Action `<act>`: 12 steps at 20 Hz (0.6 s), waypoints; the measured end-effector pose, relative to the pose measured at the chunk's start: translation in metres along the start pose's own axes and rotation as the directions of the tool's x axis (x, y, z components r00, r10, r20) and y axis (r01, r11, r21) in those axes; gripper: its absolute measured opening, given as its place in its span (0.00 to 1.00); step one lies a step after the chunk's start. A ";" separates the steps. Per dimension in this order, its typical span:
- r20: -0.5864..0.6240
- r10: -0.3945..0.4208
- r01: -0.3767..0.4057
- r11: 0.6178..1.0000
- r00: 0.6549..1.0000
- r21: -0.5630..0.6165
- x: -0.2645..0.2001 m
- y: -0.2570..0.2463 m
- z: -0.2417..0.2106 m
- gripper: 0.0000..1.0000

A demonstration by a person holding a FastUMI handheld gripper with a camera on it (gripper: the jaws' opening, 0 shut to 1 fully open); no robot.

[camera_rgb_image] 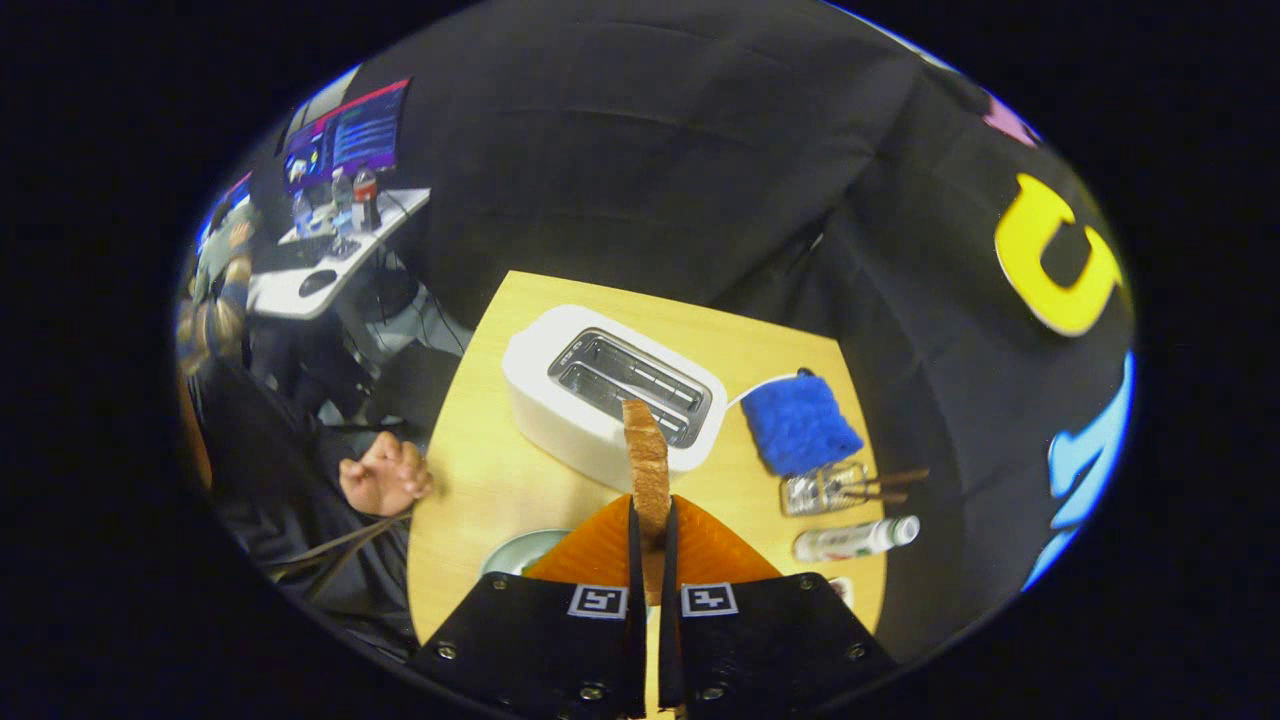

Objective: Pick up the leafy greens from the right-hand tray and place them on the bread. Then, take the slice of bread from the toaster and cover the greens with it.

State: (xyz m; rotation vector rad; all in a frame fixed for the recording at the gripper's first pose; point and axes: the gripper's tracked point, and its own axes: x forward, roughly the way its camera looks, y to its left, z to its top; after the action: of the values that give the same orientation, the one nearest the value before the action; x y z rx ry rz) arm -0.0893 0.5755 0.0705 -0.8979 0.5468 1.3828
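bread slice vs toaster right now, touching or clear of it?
Apart. In the gripper view the bread slice stands upright, clamped between the fingers of the gripper, lifted out of the toaster, whose two slots are empty.

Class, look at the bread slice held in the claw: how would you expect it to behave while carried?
The bread slice stands upright past the claw without drooping, so it is probably stiff. Gripped thin edge-on, it may crumble if squeezed harder. It looks light.
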 end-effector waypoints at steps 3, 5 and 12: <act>0.046 0.069 -0.076 0.981 0.997 0.178 -0.002 0.020 -0.057 0.05; 0.059 0.075 -0.087 0.963 0.995 0.254 0.003 0.027 -0.090 0.06; 0.233 0.228 -0.318 0.807 0.945 0.498 0.033 0.078 -0.127 0.05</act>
State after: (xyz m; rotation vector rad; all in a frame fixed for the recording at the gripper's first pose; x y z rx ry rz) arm -0.1395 0.4890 -0.0452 -0.2537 0.9062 1.4404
